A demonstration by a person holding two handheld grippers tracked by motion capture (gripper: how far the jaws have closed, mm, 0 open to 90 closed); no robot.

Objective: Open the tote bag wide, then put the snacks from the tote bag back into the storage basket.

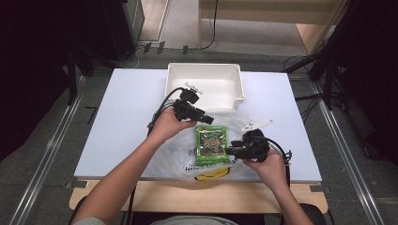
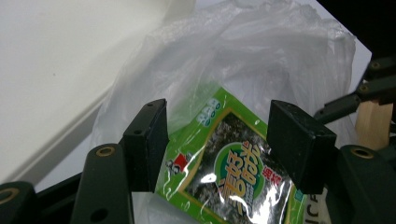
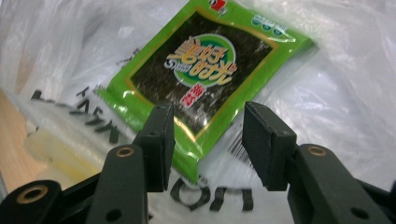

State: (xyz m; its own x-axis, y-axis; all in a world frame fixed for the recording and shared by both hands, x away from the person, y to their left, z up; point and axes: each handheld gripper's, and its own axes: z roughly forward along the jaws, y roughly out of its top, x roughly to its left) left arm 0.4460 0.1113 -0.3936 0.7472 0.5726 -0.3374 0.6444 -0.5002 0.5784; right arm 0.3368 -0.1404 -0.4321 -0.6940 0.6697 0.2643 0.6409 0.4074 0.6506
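A green seaweed snack packet [image 1: 212, 144] lies flat on a crumpled clear plastic bag [image 1: 172, 154] with black lettering, at the near middle of the white table [image 1: 126, 117]. My left gripper [image 1: 207, 120] hovers at the packet's far end, and its jaws are open. In the left gripper view the packet [image 2: 229, 172] shows beyond my left gripper [image 2: 217, 126], with the bag [image 2: 261, 51] behind it. My right gripper [image 1: 230, 151] sits at the packet's near right corner, also open. In the right gripper view the packet [image 3: 201, 65] lies just past my right gripper [image 3: 208, 126], on the bag [image 3: 350, 70].
A white rectangular bin [image 1: 205, 66] stands at the table's far middle, just behind the left hand. A small white piece [image 1: 256, 125] lies on the table to the right of the bag. A wooden ledge [image 1: 155, 194] runs along the near edge.
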